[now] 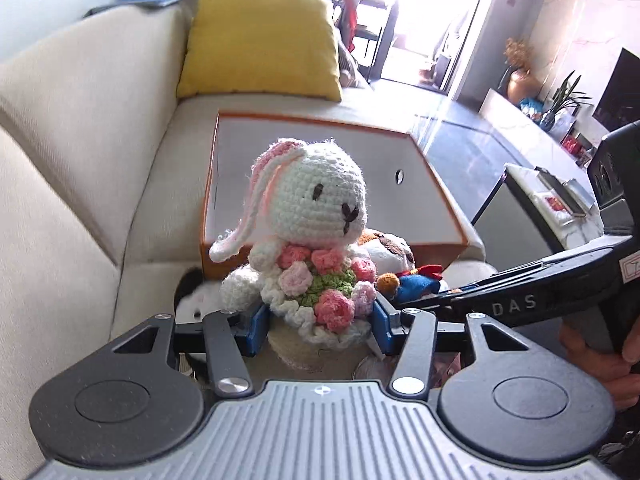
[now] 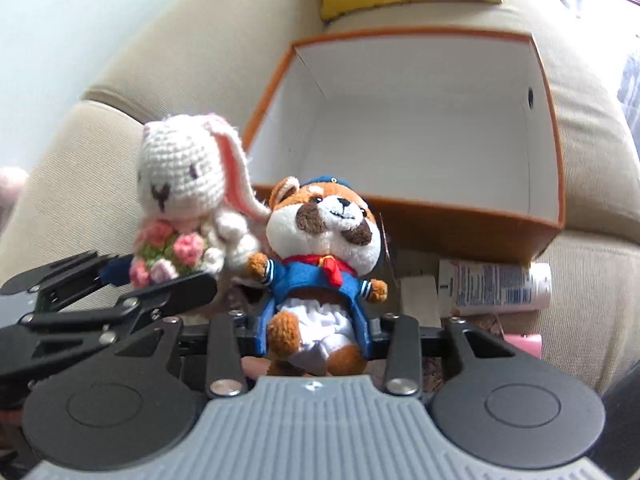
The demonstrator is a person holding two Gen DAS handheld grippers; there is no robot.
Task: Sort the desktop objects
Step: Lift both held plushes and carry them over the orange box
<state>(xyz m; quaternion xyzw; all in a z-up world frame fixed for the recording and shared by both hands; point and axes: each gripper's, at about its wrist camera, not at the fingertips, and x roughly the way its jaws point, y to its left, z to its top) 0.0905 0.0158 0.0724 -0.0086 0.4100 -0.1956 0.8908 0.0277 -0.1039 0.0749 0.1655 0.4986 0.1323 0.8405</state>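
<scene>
My left gripper (image 1: 320, 326) is shut on a white crochet bunny (image 1: 310, 208) with pink ears and a flower bouquet, held upright in front of an open orange box (image 1: 440, 184) with a white inside. My right gripper (image 2: 316, 332) is shut on a brown plush animal (image 2: 320, 232) in a blue sailor jacket and red scarf. The two toys sit side by side, touching. The bunny (image 2: 184, 184) also shows at the left of the right wrist view, the box (image 2: 400, 120) behind it. The plush animal (image 1: 400, 264) peeks out behind the bunny in the left wrist view.
The box rests on a cream sofa (image 1: 80, 140) with a yellow cushion (image 1: 260, 44) behind it. A white tube with printed text (image 2: 496, 288) and a pink object (image 2: 524, 342) lie in front of the box. A black-and-white soft item (image 1: 196, 292) lies left of the bunny.
</scene>
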